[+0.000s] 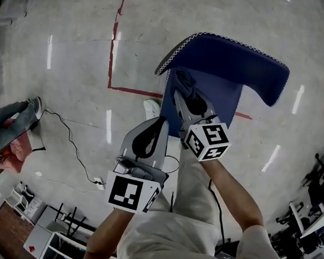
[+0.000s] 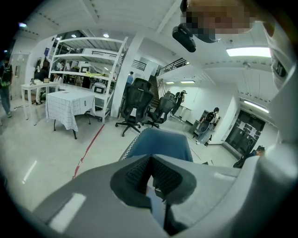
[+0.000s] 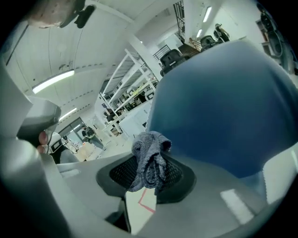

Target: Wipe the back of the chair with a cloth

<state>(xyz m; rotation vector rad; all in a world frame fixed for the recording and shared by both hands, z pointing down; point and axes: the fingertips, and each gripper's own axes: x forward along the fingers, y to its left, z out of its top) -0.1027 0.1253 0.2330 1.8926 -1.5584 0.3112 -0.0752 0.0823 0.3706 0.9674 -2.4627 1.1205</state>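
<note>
Closest to the lens, your pale trousers (image 1: 191,213) fill the bottom of the head view, with both forearms reaching out over them. Your left gripper (image 2: 150,167) carries a marker cube (image 1: 133,192) printed with blocky black-and-white squares, a pattern rather than readable lettering. Its dark ribbed pads (image 2: 137,174) meet at their tips with nothing between them, and it is held short of the chair (image 1: 229,64). Your right gripper (image 1: 183,82), with a second patterned cube (image 1: 208,140) behind it, is clamped on a bunched grey-blue cloth (image 3: 149,158) that pokes up from between its jaws. That gripper is pushed forward against the near side of the chair's blue back, which fills the right half of the right gripper view. Whether the cloth actually touches the fabric cannot be told. The chair has white zigzag stitching along its edge and stands on the pale floor (image 1: 58,89), just beside the corner of a red tape line (image 1: 114,43). A white shoe (image 1: 151,108) shows beside the chair's near edge. A black cable (image 1: 73,144) trails across the floor toward the left edge. The left gripper view takes in black office chairs (image 2: 137,100), a table (image 2: 70,104) under a checked cover and a white shelving rack (image 2: 88,60) beyond.
</note>
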